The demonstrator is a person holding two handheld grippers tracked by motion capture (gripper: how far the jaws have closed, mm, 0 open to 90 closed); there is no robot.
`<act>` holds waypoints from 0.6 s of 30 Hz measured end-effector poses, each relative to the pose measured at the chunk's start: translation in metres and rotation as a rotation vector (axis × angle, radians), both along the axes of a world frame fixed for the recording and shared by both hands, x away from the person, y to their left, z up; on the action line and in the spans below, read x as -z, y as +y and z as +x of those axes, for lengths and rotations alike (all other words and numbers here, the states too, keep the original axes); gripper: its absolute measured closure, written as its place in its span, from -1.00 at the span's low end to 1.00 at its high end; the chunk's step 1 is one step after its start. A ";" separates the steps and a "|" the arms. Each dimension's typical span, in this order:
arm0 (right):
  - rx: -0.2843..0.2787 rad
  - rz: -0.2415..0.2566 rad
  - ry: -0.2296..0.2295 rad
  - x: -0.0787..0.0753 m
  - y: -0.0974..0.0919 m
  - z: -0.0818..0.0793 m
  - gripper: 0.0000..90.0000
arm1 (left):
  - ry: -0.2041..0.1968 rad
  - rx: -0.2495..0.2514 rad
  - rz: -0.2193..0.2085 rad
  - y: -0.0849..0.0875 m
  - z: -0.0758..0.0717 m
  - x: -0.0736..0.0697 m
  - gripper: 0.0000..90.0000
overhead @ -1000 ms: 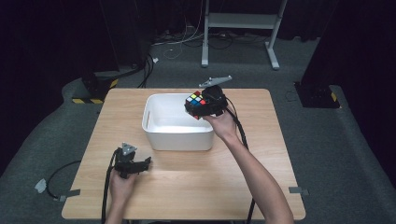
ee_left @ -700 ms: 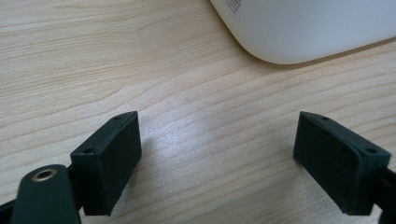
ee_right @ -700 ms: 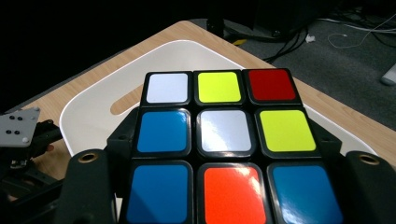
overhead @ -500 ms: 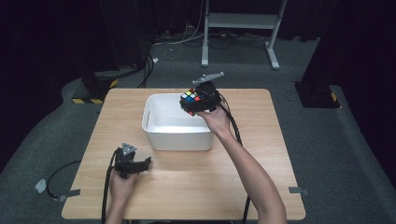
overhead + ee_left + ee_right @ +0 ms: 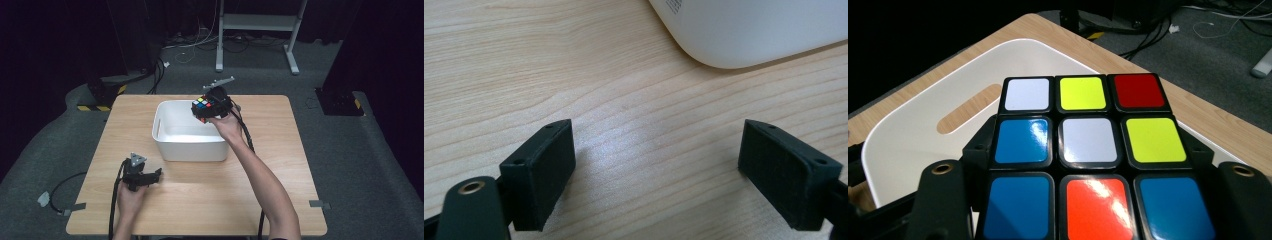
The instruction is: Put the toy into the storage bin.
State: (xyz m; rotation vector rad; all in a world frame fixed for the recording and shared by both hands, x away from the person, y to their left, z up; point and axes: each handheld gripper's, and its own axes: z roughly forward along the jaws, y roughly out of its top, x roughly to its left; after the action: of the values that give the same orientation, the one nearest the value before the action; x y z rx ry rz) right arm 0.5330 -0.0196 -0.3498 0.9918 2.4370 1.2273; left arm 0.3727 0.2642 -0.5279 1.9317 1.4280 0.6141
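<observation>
A scrambled puzzle cube (image 5: 202, 107) with coloured stickers is clamped in my right gripper (image 5: 210, 107), held in the air over the far right part of the white plastic bin (image 5: 170, 147). The right gripper view has the cube (image 5: 1083, 155) up close between the two black jaws, with the bin (image 5: 913, 130) and its slot handle below and beyond it. My left gripper (image 5: 150, 177) rests low over the table near its front left, jaws wide apart. Its pads (image 5: 541, 170) have only bare wood between them, and the bin's rounded corner (image 5: 749, 35) lies just ahead.
The light wooden table (image 5: 280, 165) has open room to the right of the bin and along the front. Cables trail from both grippers off the front edge. Beyond the far edge are grey carpet, a metal stand (image 5: 260, 22) and loose cables on the floor.
My right gripper has carried the cube leftwards and slightly down, from the bin's right rim to over its inside. The left gripper has stayed put.
</observation>
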 end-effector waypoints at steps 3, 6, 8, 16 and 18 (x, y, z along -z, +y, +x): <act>0.005 -0.003 0.006 0.000 0.003 0.003 -0.26 | 0.000 0.000 0.000 0.000 0.000 0.000 -0.66; 0.004 -0.010 0.007 0.001 0.005 0.006 -0.26 | 0.000 0.000 -0.001 0.000 0.000 0.000 -0.66; 0.008 -0.011 0.012 0.003 0.007 0.008 -0.26 | 0.000 0.000 -0.001 0.000 0.000 0.000 -0.66; 0.015 -0.023 0.036 0.012 0.013 0.015 -0.26 | -0.001 0.000 -0.001 0.000 0.000 0.000 -0.66; 0.017 -0.024 0.040 0.014 0.013 0.017 -0.26 | 0.000 0.000 -0.001 0.000 0.000 0.000 -0.66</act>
State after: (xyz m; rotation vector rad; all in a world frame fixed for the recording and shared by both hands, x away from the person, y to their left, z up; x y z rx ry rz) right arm 0.5499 -0.0063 -0.3636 1.0374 2.4622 1.1808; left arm 0.3726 0.2642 -0.5279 1.9308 1.4280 0.6140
